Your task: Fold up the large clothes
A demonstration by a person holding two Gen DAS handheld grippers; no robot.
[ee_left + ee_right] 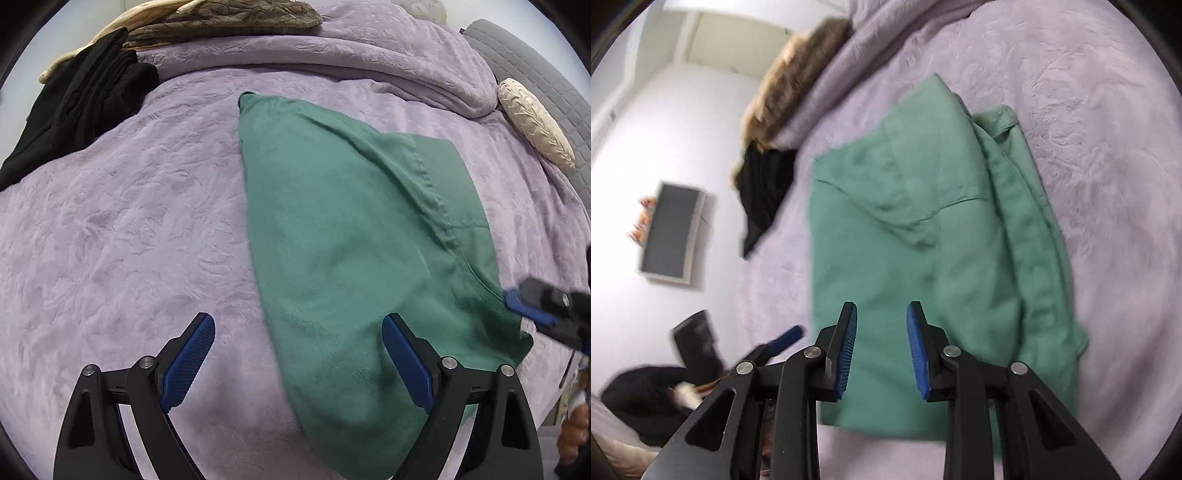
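Bedroom: lilac-blanketed bed (129, 221), pillows (535, 125).

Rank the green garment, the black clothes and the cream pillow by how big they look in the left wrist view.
1. Green garment, clearly largest, though it lies nearest the camera.
2. Black clothes, at the far left.
3. Cream pillow, smallest, at the right edge, where the fisheye squeezes things.

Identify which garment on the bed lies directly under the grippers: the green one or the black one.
The green garment, partly folded mid-bed on the purple blanket; both grippers hover over its near end. The black garment lies crumpled at the far edge.
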